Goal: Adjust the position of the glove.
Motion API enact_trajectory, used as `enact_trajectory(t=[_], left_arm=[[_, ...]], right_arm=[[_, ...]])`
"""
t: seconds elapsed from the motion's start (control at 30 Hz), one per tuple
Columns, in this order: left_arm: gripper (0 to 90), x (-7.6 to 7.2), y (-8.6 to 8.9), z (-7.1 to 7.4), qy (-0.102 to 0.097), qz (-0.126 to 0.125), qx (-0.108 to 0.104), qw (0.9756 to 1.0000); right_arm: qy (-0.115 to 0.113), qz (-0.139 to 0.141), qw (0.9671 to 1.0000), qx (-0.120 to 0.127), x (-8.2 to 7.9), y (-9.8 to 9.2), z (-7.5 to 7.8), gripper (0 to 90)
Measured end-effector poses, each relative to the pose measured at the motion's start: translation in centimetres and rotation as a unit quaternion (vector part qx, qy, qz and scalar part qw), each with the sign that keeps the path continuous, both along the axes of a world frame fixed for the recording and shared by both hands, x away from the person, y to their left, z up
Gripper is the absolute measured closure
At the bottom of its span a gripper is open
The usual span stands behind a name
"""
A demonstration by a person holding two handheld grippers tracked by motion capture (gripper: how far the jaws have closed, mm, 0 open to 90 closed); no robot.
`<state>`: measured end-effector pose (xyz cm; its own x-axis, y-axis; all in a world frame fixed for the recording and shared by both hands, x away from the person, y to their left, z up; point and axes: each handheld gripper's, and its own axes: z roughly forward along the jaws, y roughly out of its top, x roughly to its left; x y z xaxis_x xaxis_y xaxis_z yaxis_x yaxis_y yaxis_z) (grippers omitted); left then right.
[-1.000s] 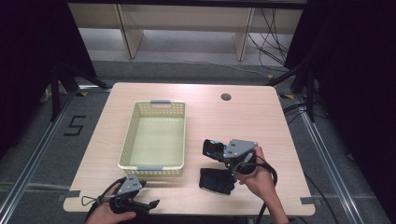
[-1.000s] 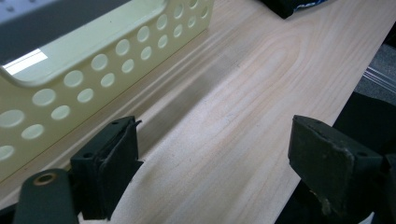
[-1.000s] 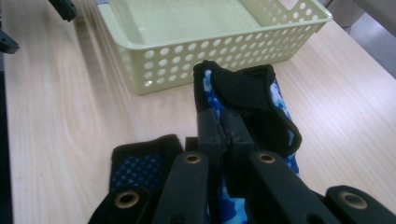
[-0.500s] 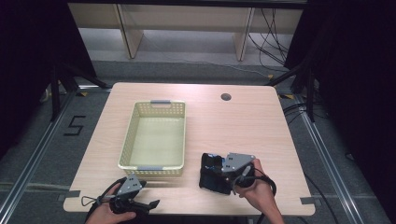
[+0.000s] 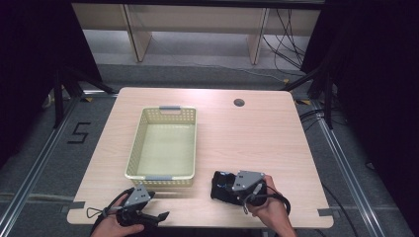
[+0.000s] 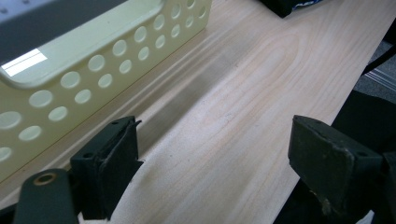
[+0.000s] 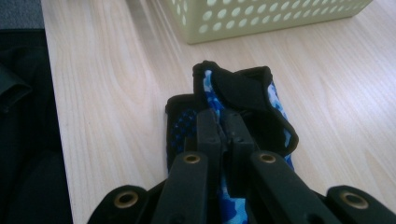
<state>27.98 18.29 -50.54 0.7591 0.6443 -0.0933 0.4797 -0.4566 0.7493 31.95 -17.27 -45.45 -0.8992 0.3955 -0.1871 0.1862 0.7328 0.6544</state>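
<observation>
black-and-blue glove (image 7: 243,107) pinched in the closed right tongs (image 7: 224,135), low over the bench (image 5: 257,133). thin fold only, could slip out. basket (image 5: 163,143) ahead; its rim may snag the glove. left tongs (image 6: 210,158) open, empty.

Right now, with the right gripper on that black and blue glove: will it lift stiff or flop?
Probably flop: the glove is soft fabric, folded over itself at the pinch. It looks light, so the shut right gripper should carry it. Its dotted palm likely resists slipping on the table.
</observation>
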Motion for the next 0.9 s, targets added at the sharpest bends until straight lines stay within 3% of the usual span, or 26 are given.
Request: enact_trajectory(t=[0.1,0.2,0.33,0.63,0.67,0.77,0.83,0.87,0.9], left_arm=[[16.0,0.0,-0.1,0.0,0.003,0.002,-0.001,1.0000],[16.0,0.0,0.1,0.1,-0.003,-0.006,0.015,0.9999],[16.0,0.1,0.1,0.0,-0.002,-0.003,0.012,0.9999],[16.0,0.1,0.1,0.1,-0.002,-0.005,0.013,0.9999],[16.0,0.0,0.0,-0.1,0.005,0.004,0.007,1.0000],[16.0,0.1,0.1,0.0,-0.002,-0.003,0.015,0.9999],[16.0,0.0,0.0,0.0,0.004,0.002,0.008,1.0000],[16.0,0.0,0.1,0.1,-0.001,-0.008,0.014,0.9999],[16.0,0.0,0.1,0.1,-0.001,-0.008,0.014,0.9999]], right_arm=[[-0.001,0.005,0.9999,-0.015,0.0,0.2,-0.6,88.2],[0.004,0.010,0.9997,-0.021,0.0,0.6,-1.0,88.1],[0.012,0.012,0.9993,-0.032,-0.2,1.2,-1.7,87.2],[0.021,0.014,0.9990,-0.037,-0.2,1.3,-2.5,84.1],[0.029,0.015,0.9989,-0.034,-0.3,1.3,-2.6,83.4],[0.028,0.011,0.9991,-0.030,-0.3,1.3,-2.8,78.5],[0.036,-0.002,0.9992,-0.017,-0.4,1.1,-2.8,70.0],[0.039,-0.025,0.9989,0.011,-0.5,0.6,-2.6,62.8],[0.039,-0.025,0.9989,0.011,-0.5,0.6,-2.6,62.8]])
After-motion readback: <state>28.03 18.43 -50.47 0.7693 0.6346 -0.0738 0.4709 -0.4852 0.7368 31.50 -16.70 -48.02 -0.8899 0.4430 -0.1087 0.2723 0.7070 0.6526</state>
